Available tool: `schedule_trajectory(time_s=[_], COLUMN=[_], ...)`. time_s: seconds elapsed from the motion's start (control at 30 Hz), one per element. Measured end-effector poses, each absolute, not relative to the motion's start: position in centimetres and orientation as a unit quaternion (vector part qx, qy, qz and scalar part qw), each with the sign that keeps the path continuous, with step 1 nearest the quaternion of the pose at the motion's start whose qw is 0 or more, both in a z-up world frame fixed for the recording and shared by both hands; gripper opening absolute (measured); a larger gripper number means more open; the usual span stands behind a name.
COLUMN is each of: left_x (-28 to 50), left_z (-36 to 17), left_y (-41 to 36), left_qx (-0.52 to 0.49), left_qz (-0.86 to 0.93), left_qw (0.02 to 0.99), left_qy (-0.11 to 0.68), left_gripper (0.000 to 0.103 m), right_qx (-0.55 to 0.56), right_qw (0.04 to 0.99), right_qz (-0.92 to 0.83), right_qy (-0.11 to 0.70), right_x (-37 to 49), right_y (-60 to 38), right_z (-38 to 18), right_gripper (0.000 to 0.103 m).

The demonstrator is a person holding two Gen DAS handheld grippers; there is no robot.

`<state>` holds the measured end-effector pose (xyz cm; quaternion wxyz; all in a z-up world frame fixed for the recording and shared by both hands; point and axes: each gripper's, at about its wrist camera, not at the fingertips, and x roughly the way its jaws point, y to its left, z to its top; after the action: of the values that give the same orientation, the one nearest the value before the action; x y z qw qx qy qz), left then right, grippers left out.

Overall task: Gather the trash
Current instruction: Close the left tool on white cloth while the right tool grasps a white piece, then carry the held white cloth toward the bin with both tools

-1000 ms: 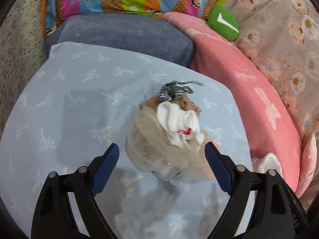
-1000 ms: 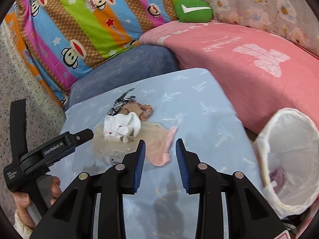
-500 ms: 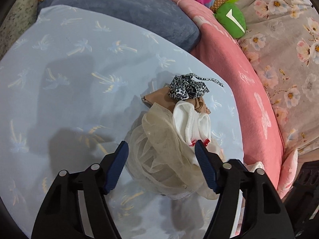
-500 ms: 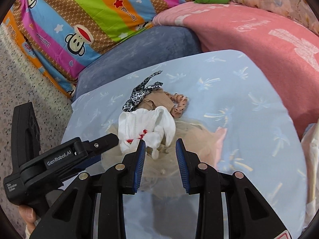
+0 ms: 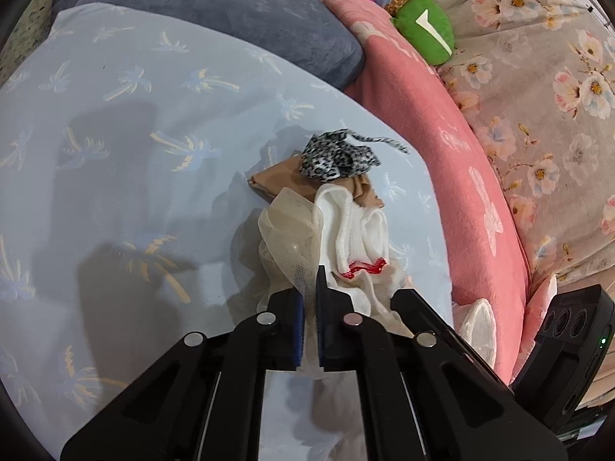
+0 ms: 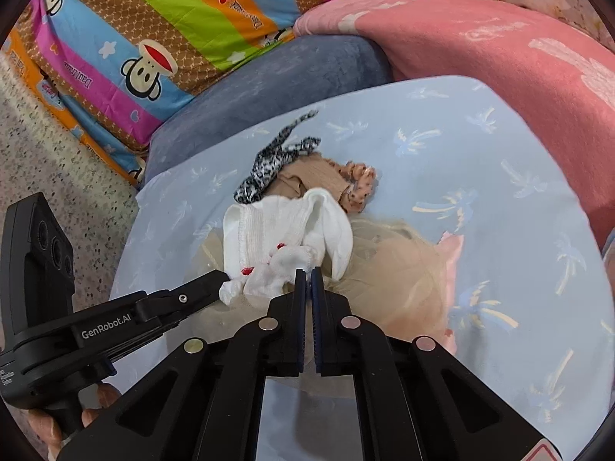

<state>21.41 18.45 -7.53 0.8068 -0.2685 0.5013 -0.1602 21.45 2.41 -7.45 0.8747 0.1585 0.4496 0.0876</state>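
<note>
Left wrist view first: our left gripper (image 5: 310, 280) has just clamped down, pinching the beige mesh fabric (image 5: 292, 238), which sits on the pale blue palm-print sheet (image 5: 134, 115) with a white sock (image 5: 361, 234) lying on it and a leopard-print scrap (image 5: 334, 159) just past that. Right wrist view: our right gripper (image 6: 308, 274) has squeezed shut too, its tips at the sock's (image 6: 284, 238) near edge, though we can't tell if it's actually caught anything.

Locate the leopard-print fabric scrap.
The leopard-print fabric scrap lies on the pale blue palm-print sheet, atop the tan cloth, just beyond the white sock.
</note>
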Motion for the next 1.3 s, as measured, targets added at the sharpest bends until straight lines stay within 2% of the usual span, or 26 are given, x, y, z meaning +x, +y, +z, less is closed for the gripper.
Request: schedule_trajectory(time_s=[0.63,0.83,0.9,0.93,0.97,1.03,1.13,1.3], left_x=[17.9,17.2,16.9,16.9,16.9,16.4,16.8,18.4], left_z=[2.8,2.7,1.7,0.9,0.1,-1.0,-2.6,-4.4], left_y=[12.4,10.5,10.4,10.5,10.7,11.4,12.0,12.4], left_qx=[-0.215,-0.177,-0.159,-0.153,-0.151,-0.153,-0.157,-0.177], left_qz=[-0.241,-0.217,-0.195,-0.183,-0.169,-0.139,-0.117,-0.097], left_qw=[0.853,0.864,0.868,0.867,0.866,0.870,0.864,0.850], left_qy=[0.410,0.419,0.429,0.438,0.445,0.447,0.464,0.486], left_gripper=[0.002,0.003,0.009,0.024,0.045,0.065,0.069,0.069], right_qx=[0.154,0.165,0.169,0.173,0.176,0.181,0.187,0.198], right_qw=[0.934,0.936,0.935,0.934,0.933,0.932,0.929,0.923], right_qz=[0.015,-0.006,-0.013,-0.015,-0.016,-0.020,-0.024,-0.030], right_qy=[0.323,0.313,0.312,0.313,0.313,0.314,0.320,0.329], right_x=[14.0,11.4,10.5,10.1,9.7,8.9,8.4,8.0], right_y=[-6.7,-10.1,-11.2,-11.7,-12.0,-12.8,-13.4,-14.0], right_z=[4.6,5.7,5.7,5.6,5.5,5.1,4.3,2.8], right_gripper=[0.002,0.002,0.002,0.002,0.002,0.002,0.002,0.002])
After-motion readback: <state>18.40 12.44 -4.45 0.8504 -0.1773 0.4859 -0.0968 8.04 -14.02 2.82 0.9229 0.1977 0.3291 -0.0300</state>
